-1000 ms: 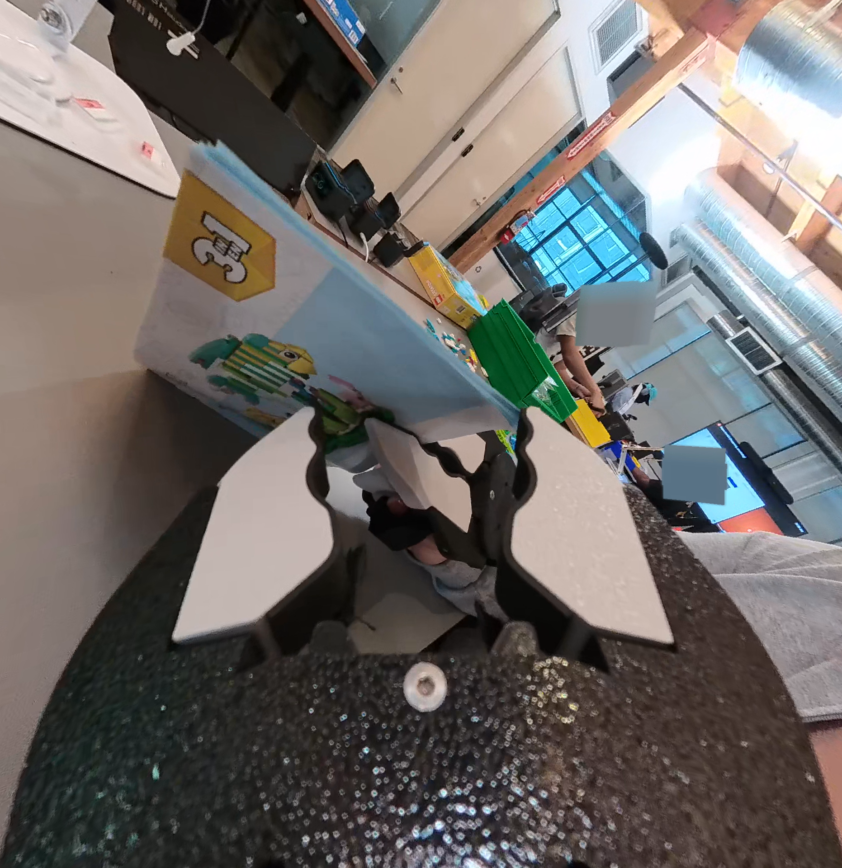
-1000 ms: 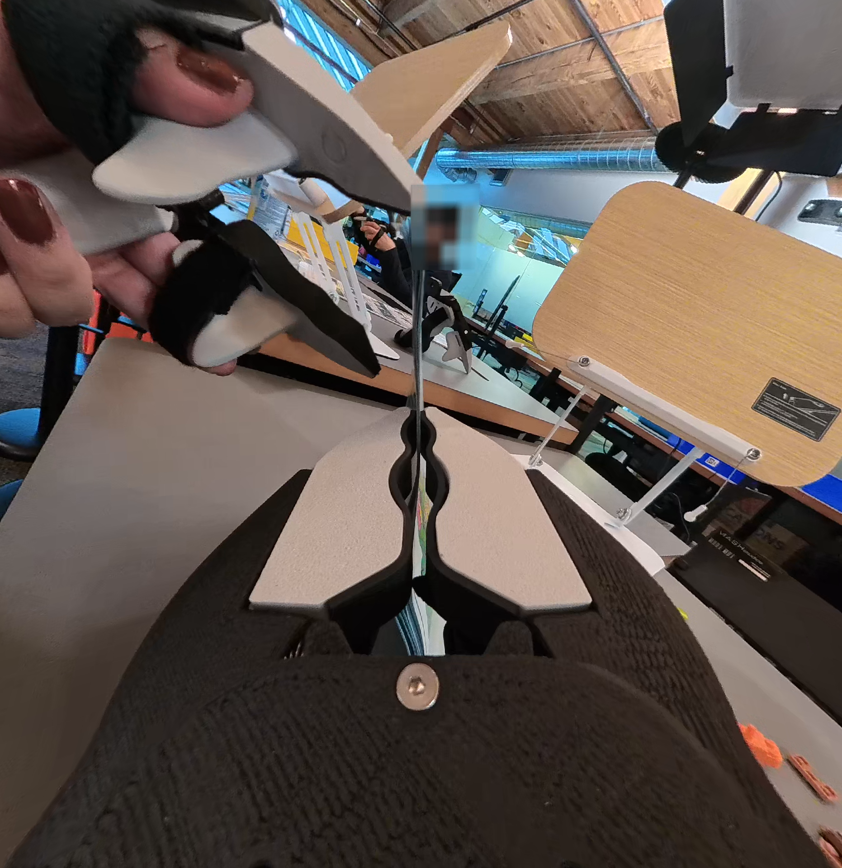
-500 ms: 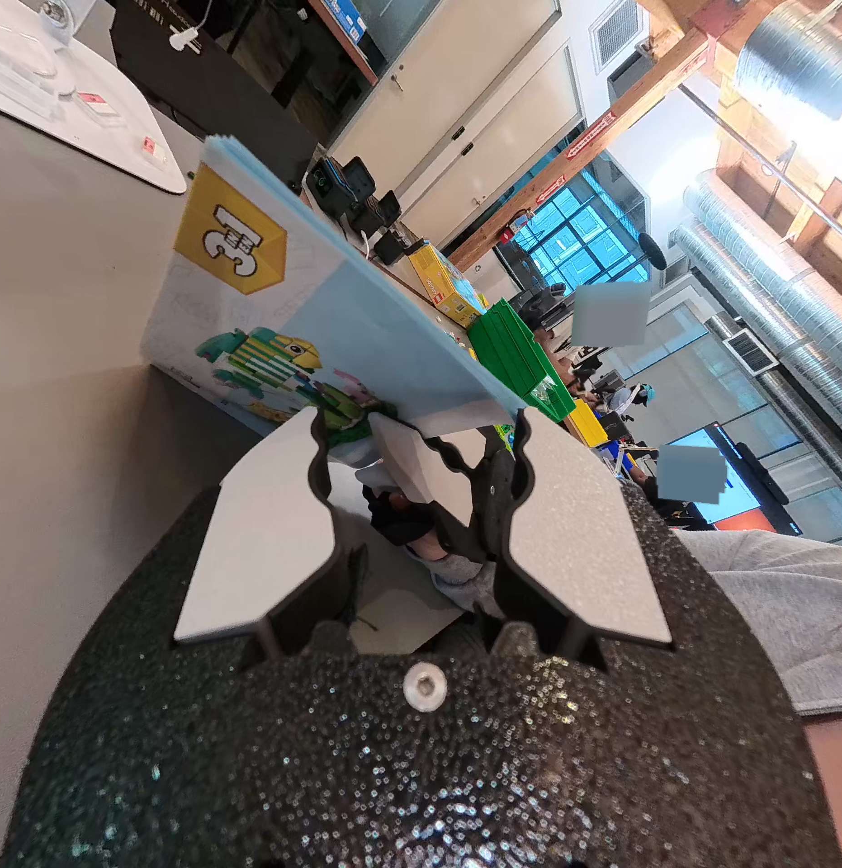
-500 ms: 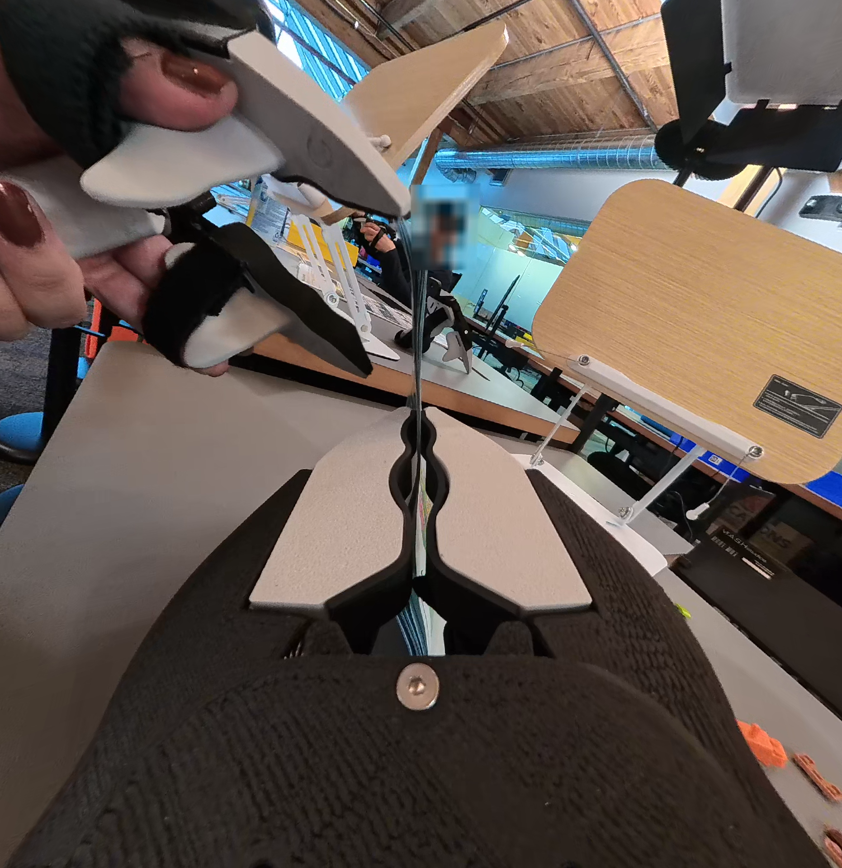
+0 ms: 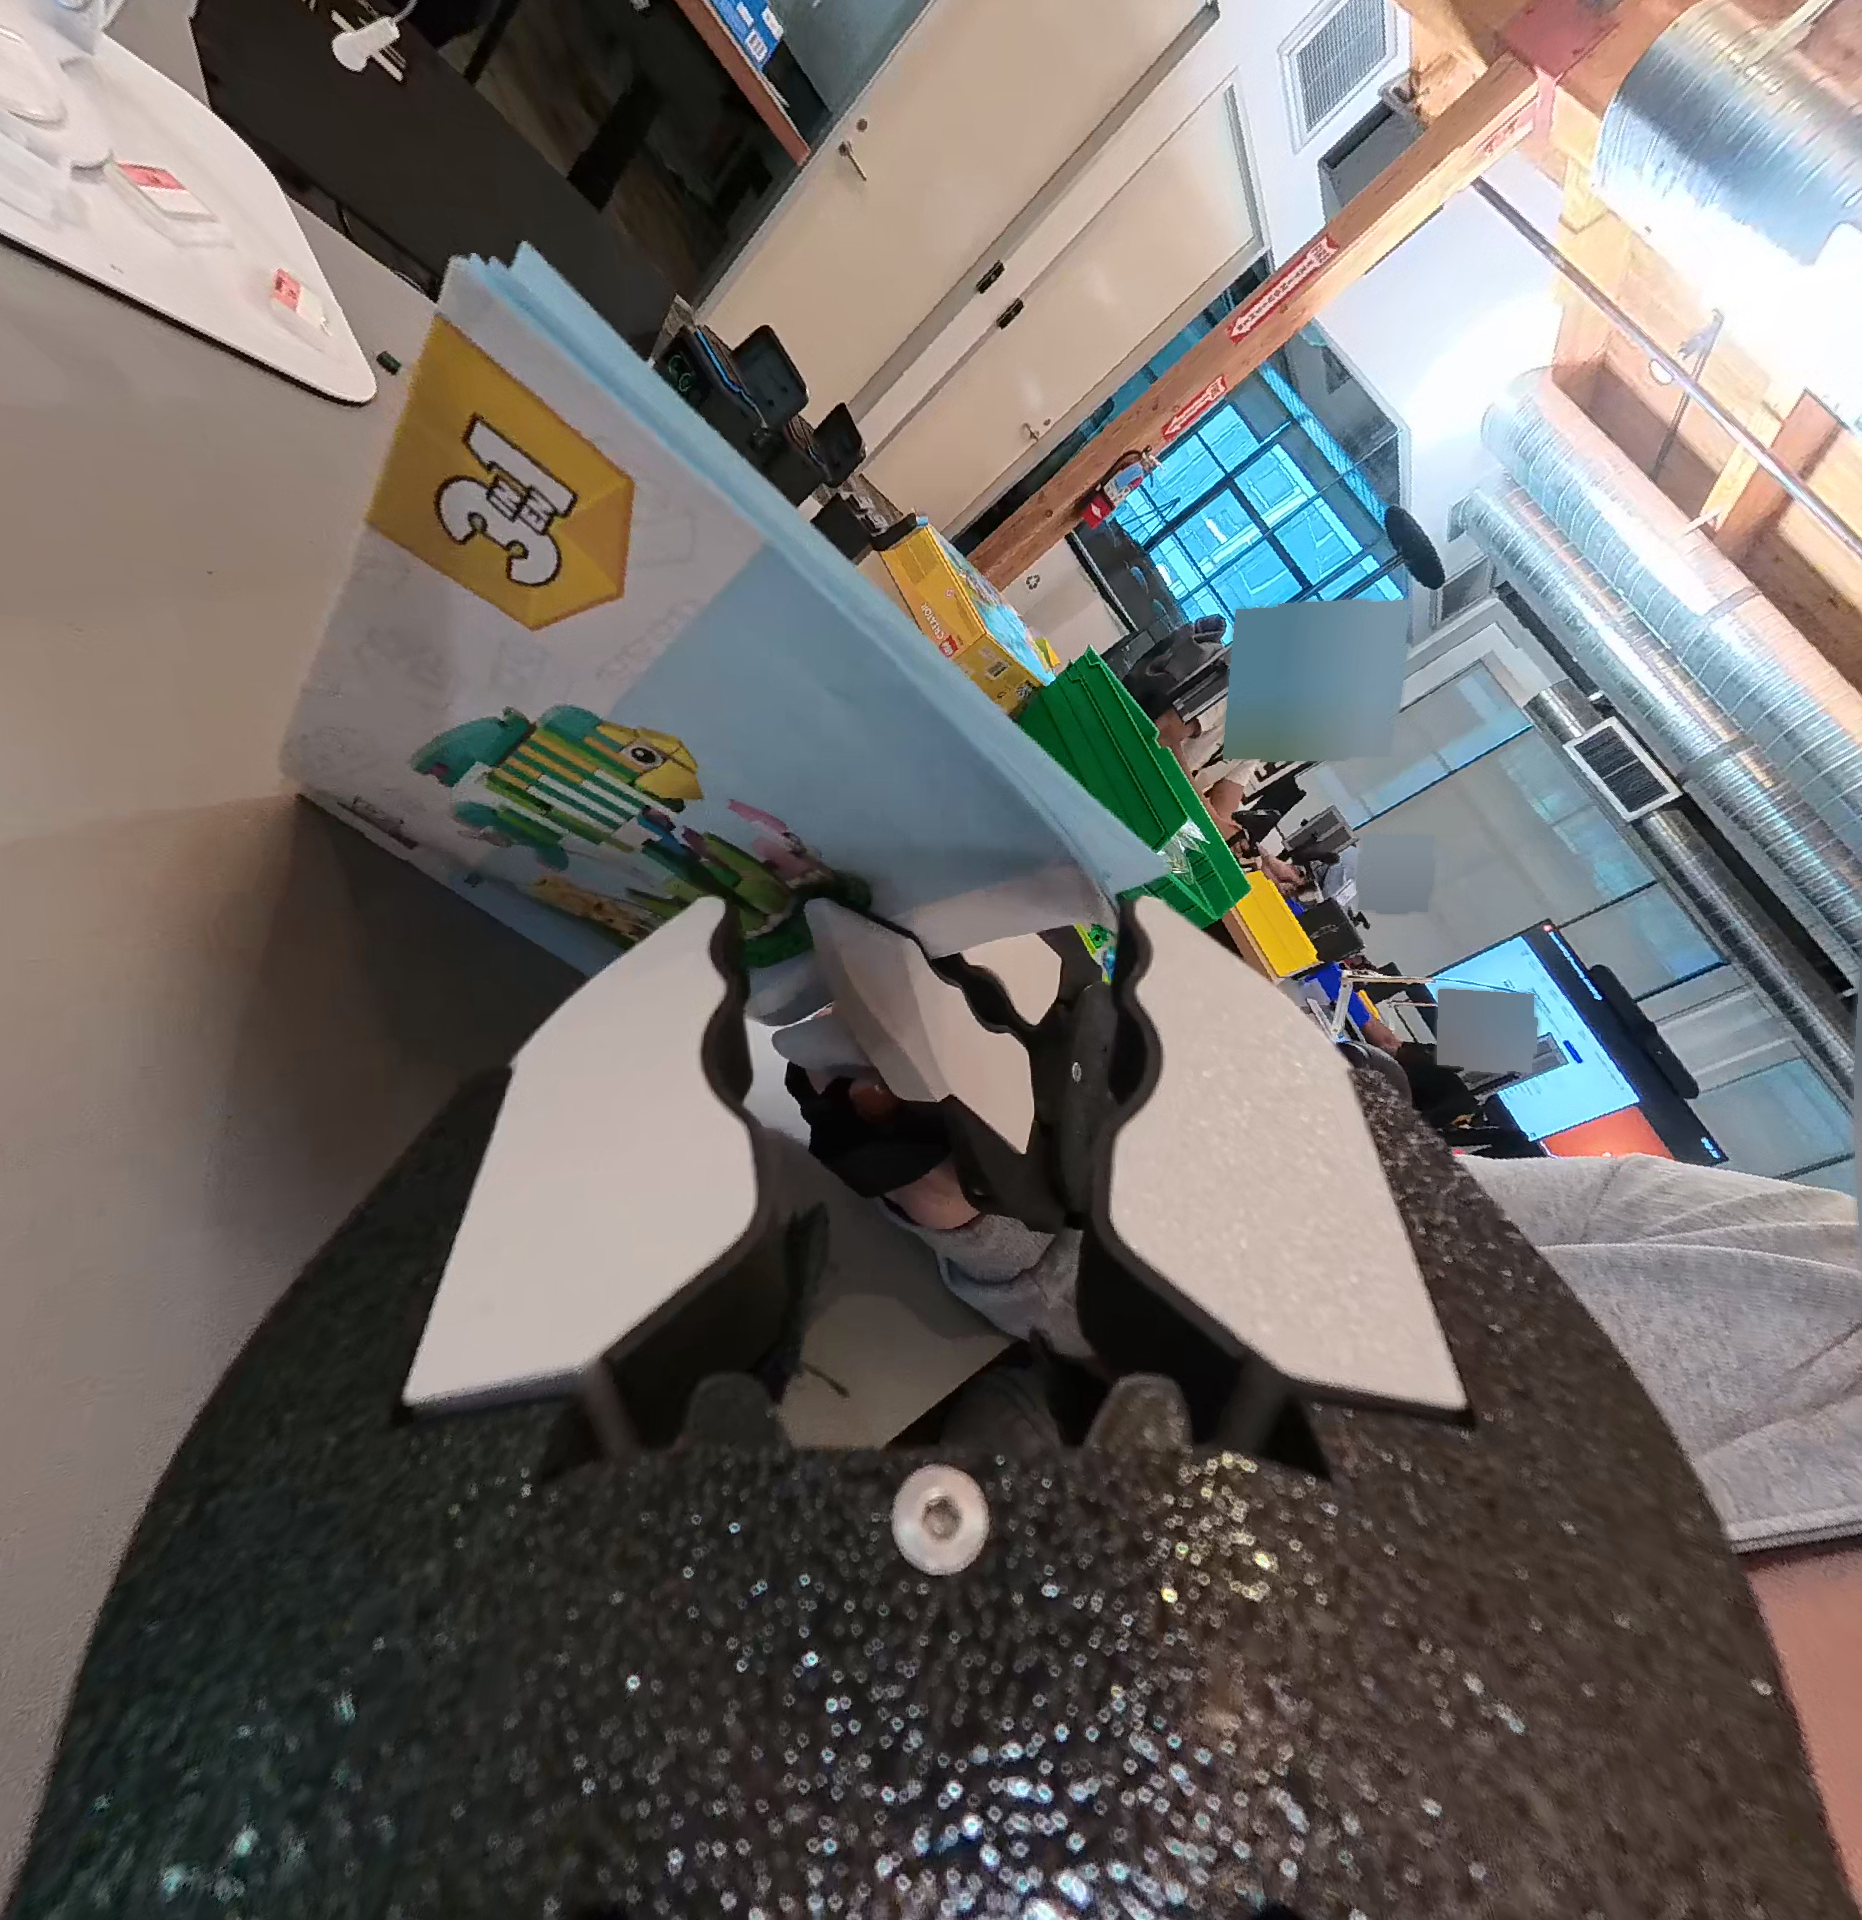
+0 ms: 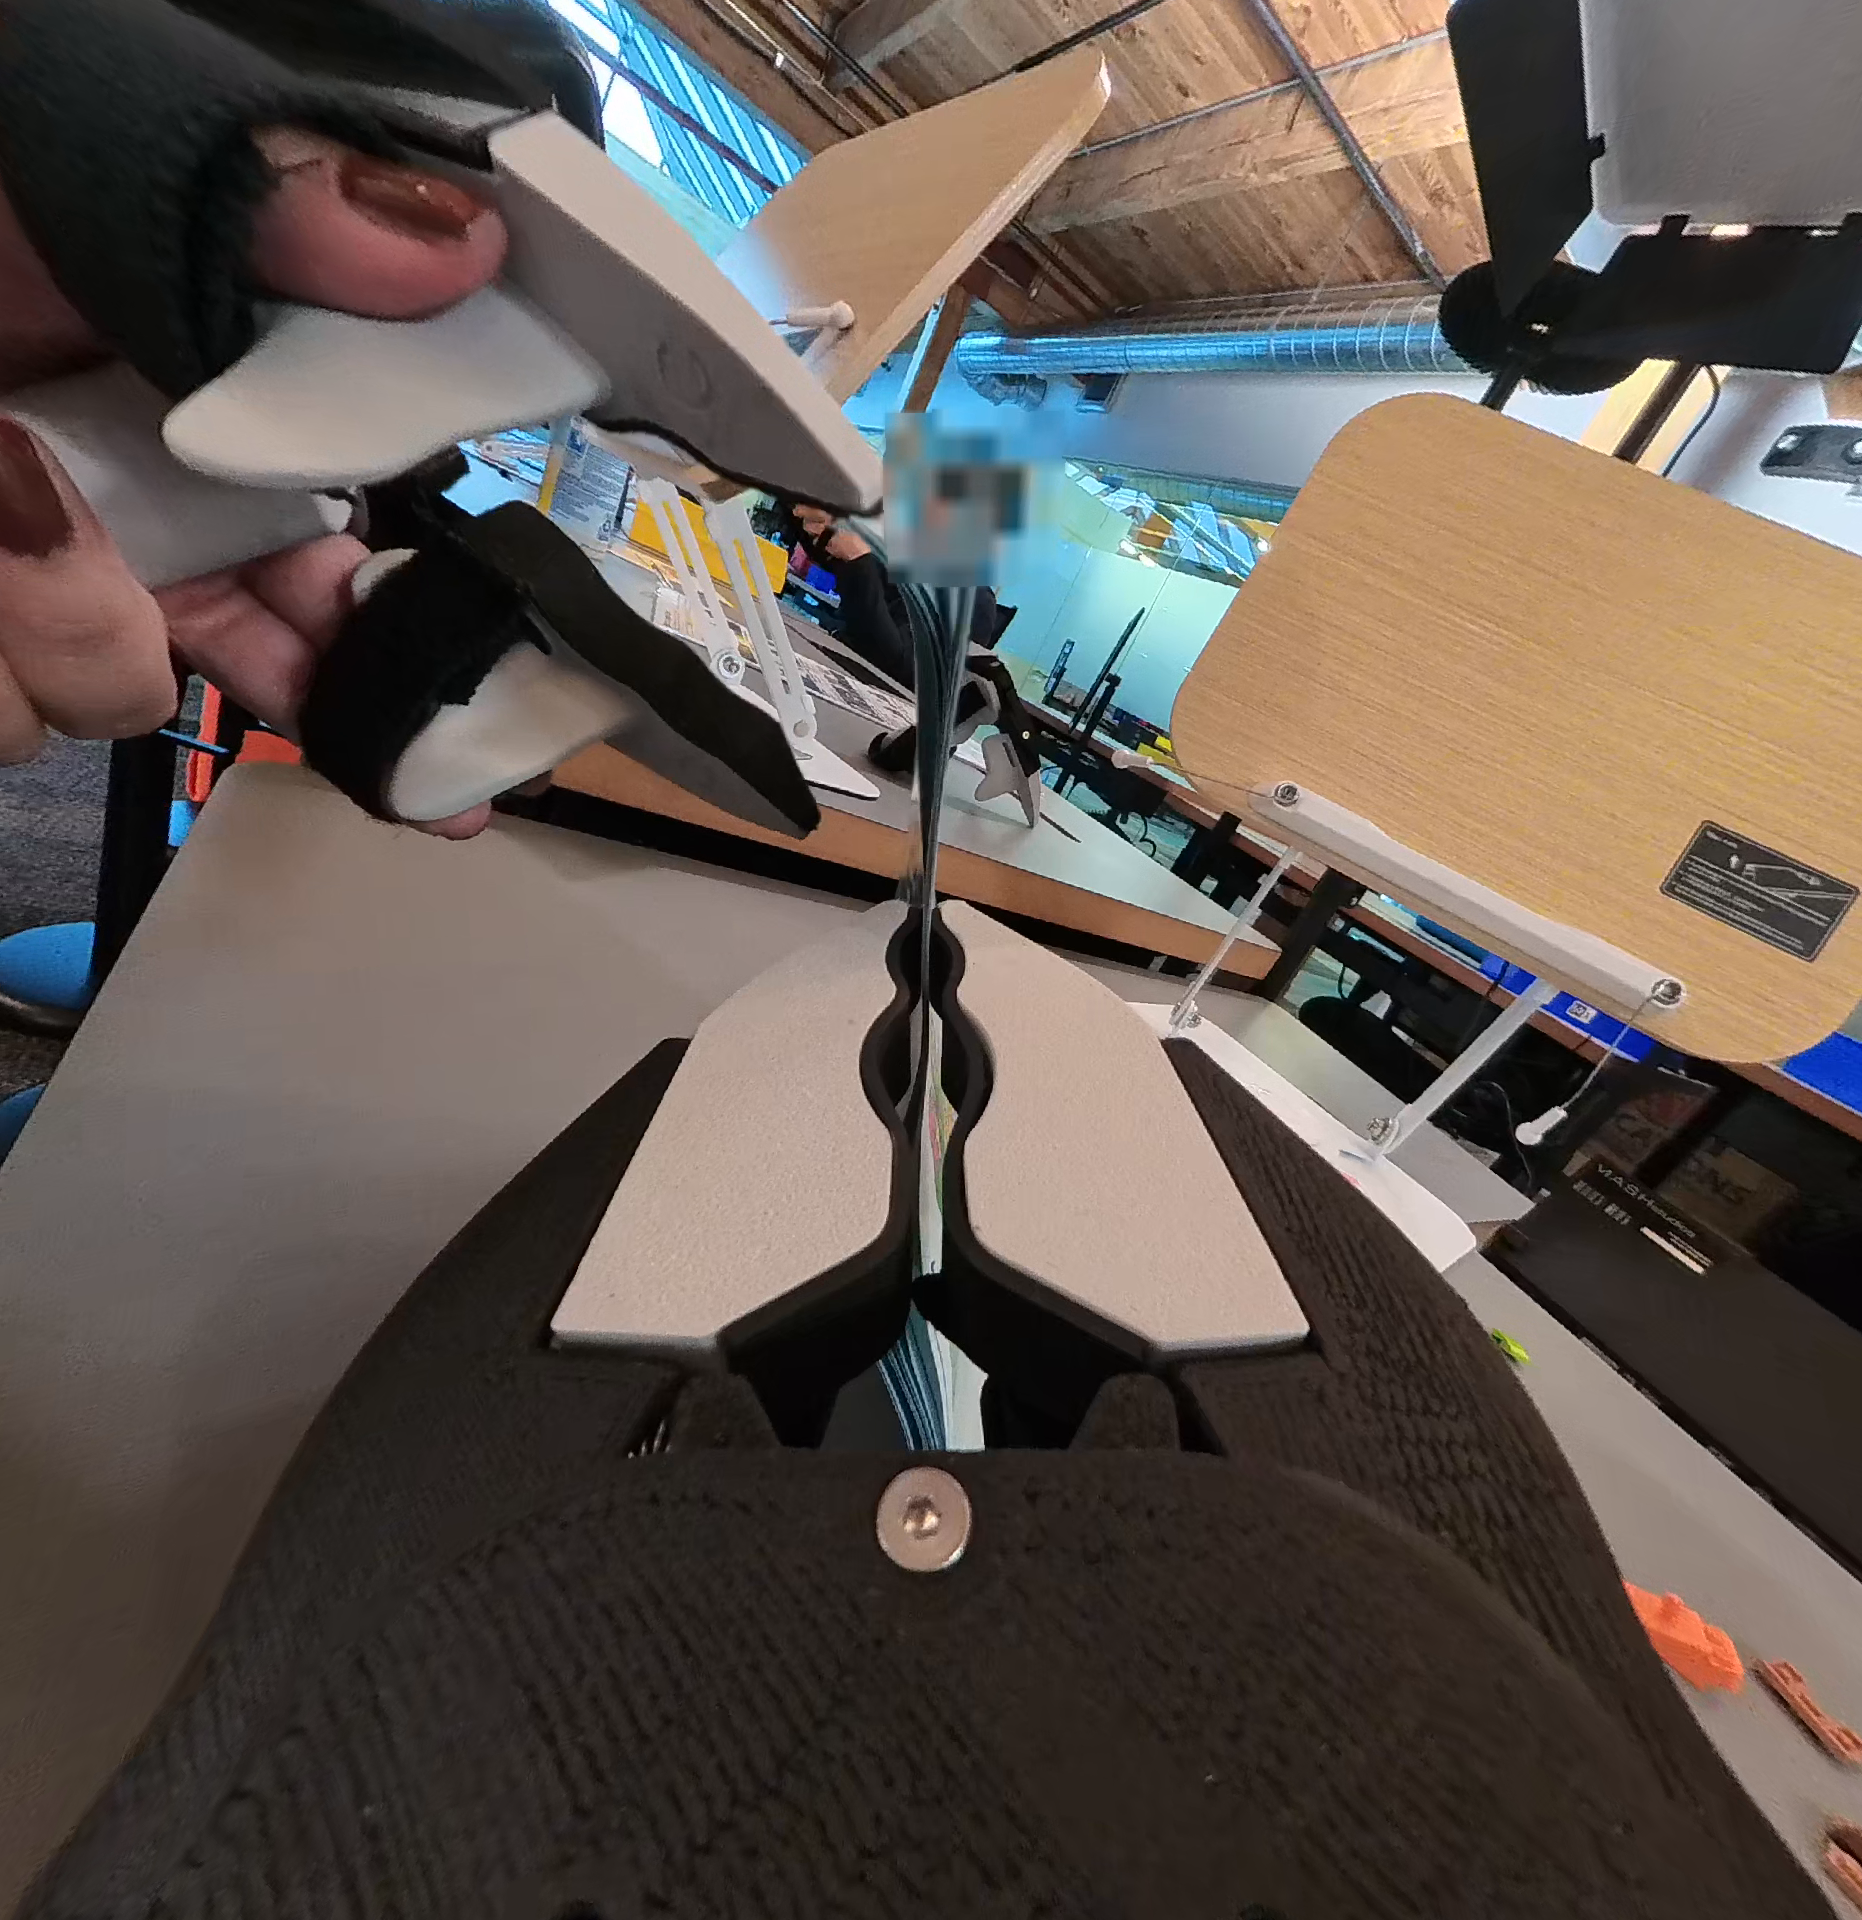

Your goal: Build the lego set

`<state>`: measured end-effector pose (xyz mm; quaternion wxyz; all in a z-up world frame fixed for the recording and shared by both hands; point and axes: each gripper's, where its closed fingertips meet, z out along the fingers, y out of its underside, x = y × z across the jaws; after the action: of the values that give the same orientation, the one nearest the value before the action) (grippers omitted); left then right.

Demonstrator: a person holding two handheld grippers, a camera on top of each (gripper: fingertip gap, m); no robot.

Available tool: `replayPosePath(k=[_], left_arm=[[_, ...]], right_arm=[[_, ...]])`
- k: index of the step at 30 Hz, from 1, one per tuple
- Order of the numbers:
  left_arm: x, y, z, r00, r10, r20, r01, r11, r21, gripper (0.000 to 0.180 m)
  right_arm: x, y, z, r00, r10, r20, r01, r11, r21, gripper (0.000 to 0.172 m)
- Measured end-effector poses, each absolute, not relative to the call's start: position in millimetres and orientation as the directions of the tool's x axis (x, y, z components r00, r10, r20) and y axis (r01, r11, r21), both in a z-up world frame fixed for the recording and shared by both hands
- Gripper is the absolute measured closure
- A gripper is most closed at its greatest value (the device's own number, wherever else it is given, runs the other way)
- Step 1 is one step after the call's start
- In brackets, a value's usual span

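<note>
R gripper (image 6: 925,914): jaws clenched on a thin booklet (image 6: 932,727). It stands edge-on in the R wrist view, running from between the pads up toward 12 o'clock, and both pads press its sheets. L wrist view shows the same booklet (image 5: 698,665) from its cover side: pale blue, yellow badge at 11 o'clock, brick-built parrot pic lower down. It is tilted, w/ its far edge resting on the grey worktop (image 5: 127,623) and its near corner lifted.

L gripper (image 5: 927,935): jaws released, nothing in them. The booklet's near corner sits just beyond the tips at 12 o'clock. Through the gap shows the R gripper (image 5: 1010,1039), pinching the booklet from below.

Change vs approx 1 s ago:
- L jaws look a bit narrower, but are open as before.
- In the L view the booklet fills more of the frame & its corner hangs closer over the tips.
- In the R view the L gripper (image 6: 844,665), held by a hand (image 6: 65,582) at 10 o'clock, has its upper tip right by the booklet's top edge. Contact there: can't tell.
- R grip unchanged.

Nearby: green bins (image 5: 1124,748) & a yellow box (image 5: 958,613) behind the booklet at 1 o'clock; a wood-look board on a stand (image 6: 1529,707) at 2 o'clock; orange bricks (image 6: 1685,1652) on the worktop at 4 o'clock.
</note>
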<state>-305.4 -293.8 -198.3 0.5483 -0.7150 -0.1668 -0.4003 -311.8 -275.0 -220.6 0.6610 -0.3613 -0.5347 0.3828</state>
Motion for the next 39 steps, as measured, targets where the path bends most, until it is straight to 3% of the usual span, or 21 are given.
replayPosePath(k=[28, 39], left_arm=[[-300.7, -294.7, -191.3, 0.618, -0.238, 0.749, 0.670, -0.339, -0.660, 0.111], [-300.8, -294.7, -193.1, 0.605, -0.255, 0.755, 0.672, -0.345, -0.655, 0.120]], right_arm=[[-311.8, -275.4, -219.9, 0.135, 0.892, 0.431, -0.124, 0.447, -0.886, 0.172], [-311.8, -274.9, -219.5, 0.136, 0.894, 0.428, -0.126, 0.444, -0.887, 0.172]])
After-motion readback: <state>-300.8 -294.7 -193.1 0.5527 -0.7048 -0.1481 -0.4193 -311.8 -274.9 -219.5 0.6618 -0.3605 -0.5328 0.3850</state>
